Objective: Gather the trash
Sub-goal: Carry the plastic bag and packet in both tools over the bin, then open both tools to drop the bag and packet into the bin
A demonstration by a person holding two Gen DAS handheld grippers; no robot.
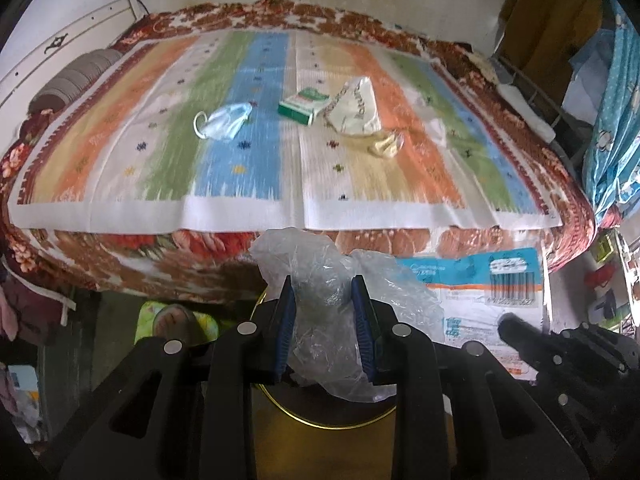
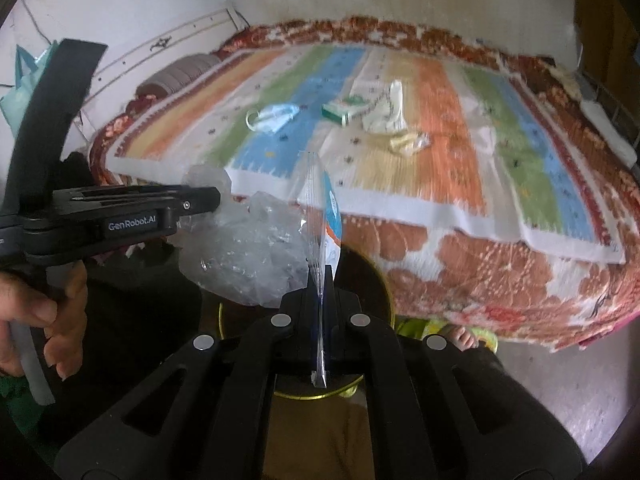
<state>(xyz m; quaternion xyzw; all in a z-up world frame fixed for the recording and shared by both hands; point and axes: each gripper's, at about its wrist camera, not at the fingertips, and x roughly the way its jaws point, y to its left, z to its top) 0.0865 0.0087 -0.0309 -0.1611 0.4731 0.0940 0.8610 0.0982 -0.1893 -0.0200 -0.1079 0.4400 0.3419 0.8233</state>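
My left gripper [image 1: 324, 284] is shut on a crumpled clear plastic bag [image 1: 320, 272], held over a round gold-rimmed bin [image 1: 320, 420] below the bed's edge. My right gripper [image 2: 322, 276] is shut on a flat blue and white printed wrapper [image 2: 330, 216], seen edge-on; the same wrapper [image 1: 480, 280] shows in the left wrist view. The left gripper [image 2: 200, 200] with the bag [image 2: 248, 256] shows at the left of the right wrist view. On the striped bedspread [image 1: 240, 160] lie a blue face mask [image 1: 224, 120], a green and white box [image 1: 304, 106], a white paper bag [image 1: 356, 108] and a yellowish wrapper [image 1: 384, 142].
A grey pillow [image 1: 76, 80] lies at the bed's far left by the headboard. A metal rack [image 1: 532, 96] with clothes stands at the right. A bare foot on a green slipper [image 2: 468, 338] is on the floor by the bin [image 2: 360, 264].
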